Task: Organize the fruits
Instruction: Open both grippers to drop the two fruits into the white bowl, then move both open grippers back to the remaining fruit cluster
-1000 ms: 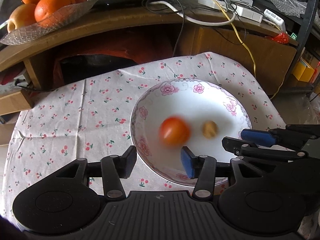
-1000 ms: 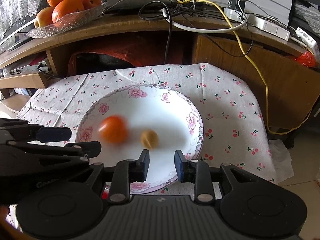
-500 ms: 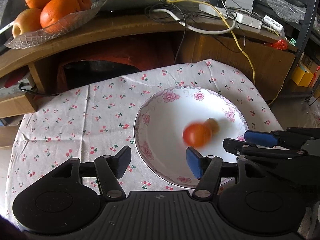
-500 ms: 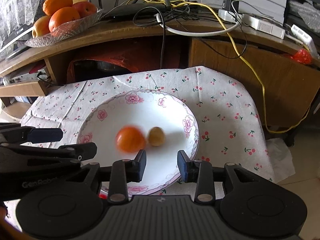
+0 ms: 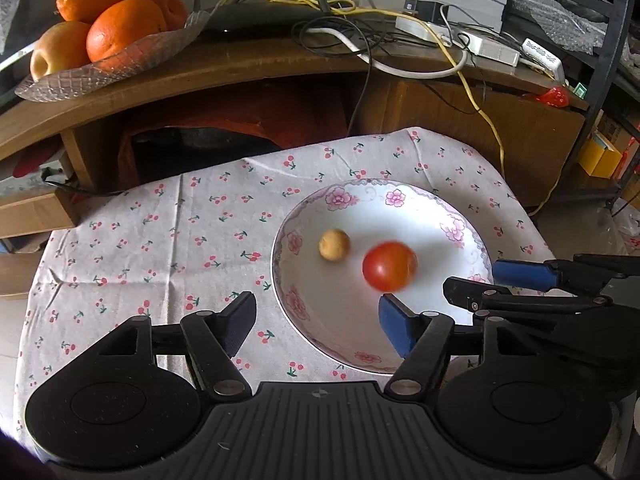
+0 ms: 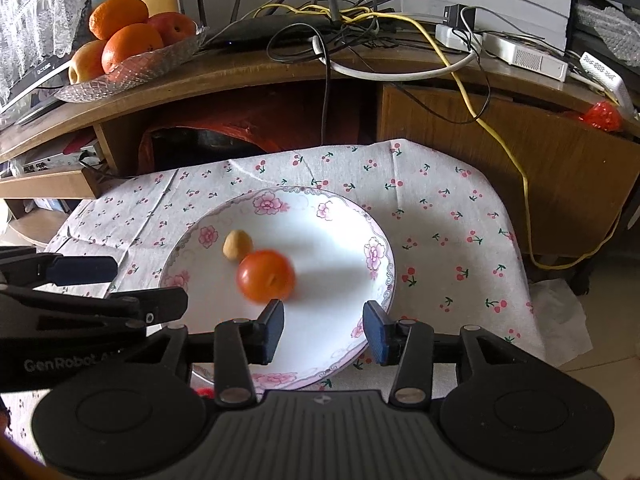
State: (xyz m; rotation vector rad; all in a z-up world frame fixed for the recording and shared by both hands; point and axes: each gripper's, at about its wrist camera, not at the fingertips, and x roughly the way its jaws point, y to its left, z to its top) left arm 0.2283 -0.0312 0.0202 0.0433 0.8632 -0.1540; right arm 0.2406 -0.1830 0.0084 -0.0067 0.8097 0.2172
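Porcelain, white with pink flowers: the plate [image 6: 376,256] sits on my cherry-print cloth [image 5: 160,240], and both fruits lie inside it. My right gripper [image 6: 323,330] hangs over the plate's near rim, its fingers parted to a middling gap and holding nothing. From it, the red tomato [image 6: 265,276] lies at about eleven o'clock, just beyond the left fingertip, and it looks blurred, so I judge it is rolling. A small tan fruit [image 6: 237,244] sits at eleven o'clock from the tomato, touching or nearly so in this view. Both are round, so neither offers a long axis to line up with.

My left gripper [image 5: 316,322] is spread wide and empty. Its right finger reaches over the plate with the tomato [image 5: 390,266] just past its tip at twelve; its left finger hangs over bare cloth.

I judge the right gripper slightly better centred for a grab. Open plate lies to three o'clock of the tomato, and the raised rim should stop any rolling. The two grippers are close together, which leaves little room between them.
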